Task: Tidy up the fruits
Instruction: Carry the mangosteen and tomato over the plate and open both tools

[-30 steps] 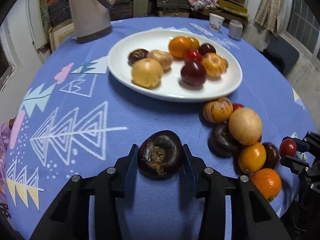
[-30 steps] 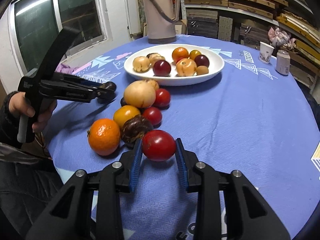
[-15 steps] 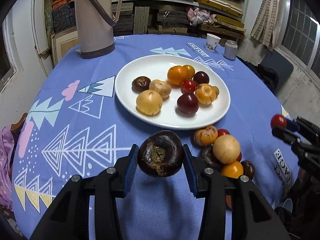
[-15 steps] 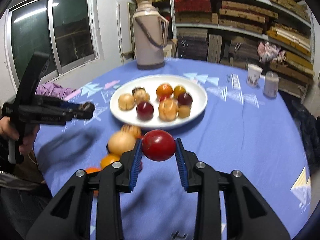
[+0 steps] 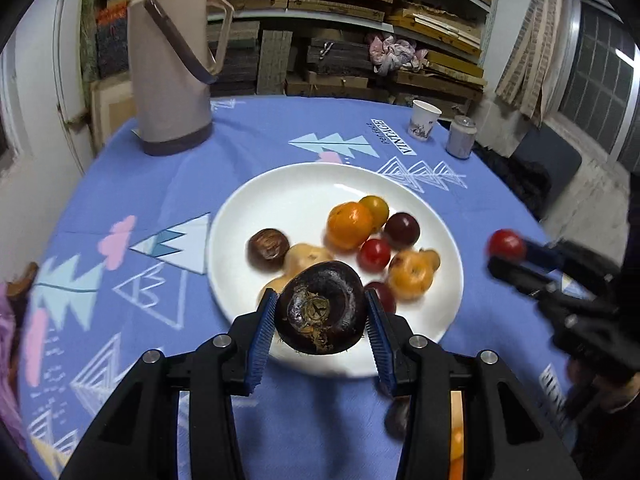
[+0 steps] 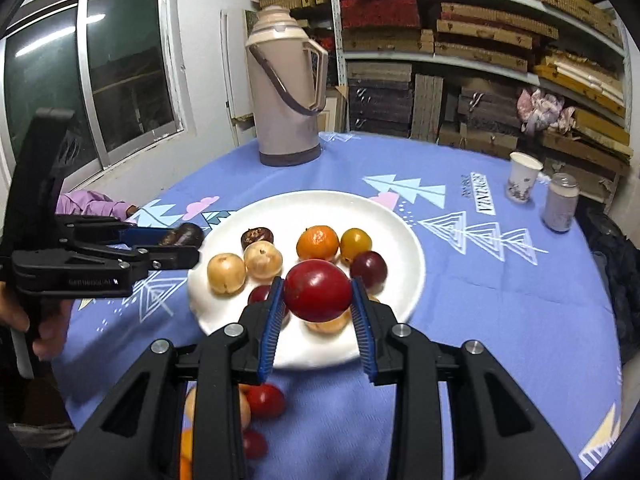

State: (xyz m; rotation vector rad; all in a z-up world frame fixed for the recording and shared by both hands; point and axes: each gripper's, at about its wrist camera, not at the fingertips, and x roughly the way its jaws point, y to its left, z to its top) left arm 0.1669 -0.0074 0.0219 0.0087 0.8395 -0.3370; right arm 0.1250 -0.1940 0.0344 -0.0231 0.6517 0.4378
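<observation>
My left gripper is shut on a dark brown round fruit and holds it in the air over the near rim of the white plate. My right gripper is shut on a red fruit, also lifted above the plate. On the plate lie several fruits, among them an orange, a dark plum and a small brown fruit. In the left wrist view the right gripper comes in from the right with its red fruit. The left gripper enters the right wrist view from the left.
A tall beige thermos stands at the table's far left. A paper cup and a small can sit at the far right. Loose fruits lie on the blue cloth near the front edge, partly hidden by my fingers. Shelves stacked with boxes rise behind.
Both grippers have risen off the cloth and moved toward the plate, each carrying its fruit. The loose pile has dropped to the bottom of both views.
</observation>
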